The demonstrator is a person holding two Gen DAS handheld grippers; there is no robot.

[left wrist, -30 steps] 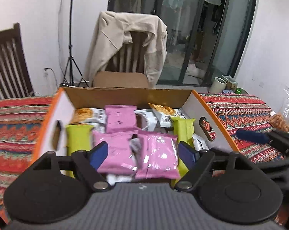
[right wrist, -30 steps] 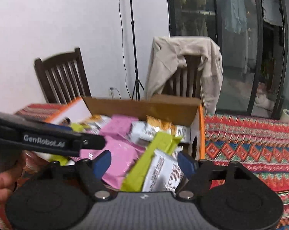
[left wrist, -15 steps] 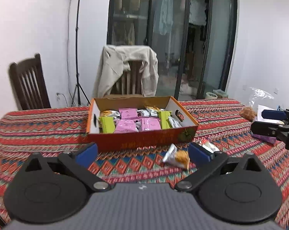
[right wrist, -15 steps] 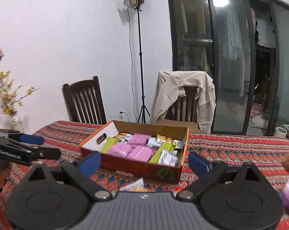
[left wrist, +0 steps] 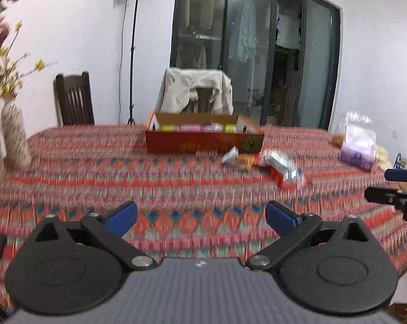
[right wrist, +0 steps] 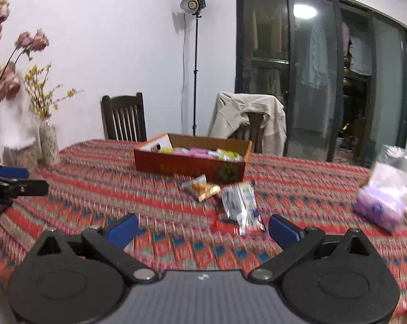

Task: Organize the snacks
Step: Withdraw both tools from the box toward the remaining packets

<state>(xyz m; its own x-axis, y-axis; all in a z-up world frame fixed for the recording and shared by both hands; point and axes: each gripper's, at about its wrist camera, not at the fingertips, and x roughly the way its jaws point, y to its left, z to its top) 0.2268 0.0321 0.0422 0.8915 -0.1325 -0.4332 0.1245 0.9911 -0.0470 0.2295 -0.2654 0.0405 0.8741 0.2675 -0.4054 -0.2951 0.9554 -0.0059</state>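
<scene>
A red-orange cardboard box (left wrist: 203, 143) holding pink, green and white snack packets stands far across the table; it also shows in the right wrist view (right wrist: 190, 163). Two loose packets lie in front of it: an orange-and-white one (left wrist: 237, 159) (right wrist: 202, 187) and a silver-and-red one (left wrist: 283, 168) (right wrist: 240, 202). My left gripper (left wrist: 200, 217) is open and empty, low over the near table. My right gripper (right wrist: 203, 228) is open and empty, just short of the silver packet.
The table has a red patterned cloth (left wrist: 122, 178). A vase with flowers (right wrist: 48, 143) stands at the left. A clear bag with purple contents (right wrist: 384, 202) lies at the right. Two chairs, one draped with a beige jacket (left wrist: 198, 91), stand behind the table.
Both grippers have pulled far back from the box to the near side of the table. Both stay open and empty. The frames are blurred by motion.
</scene>
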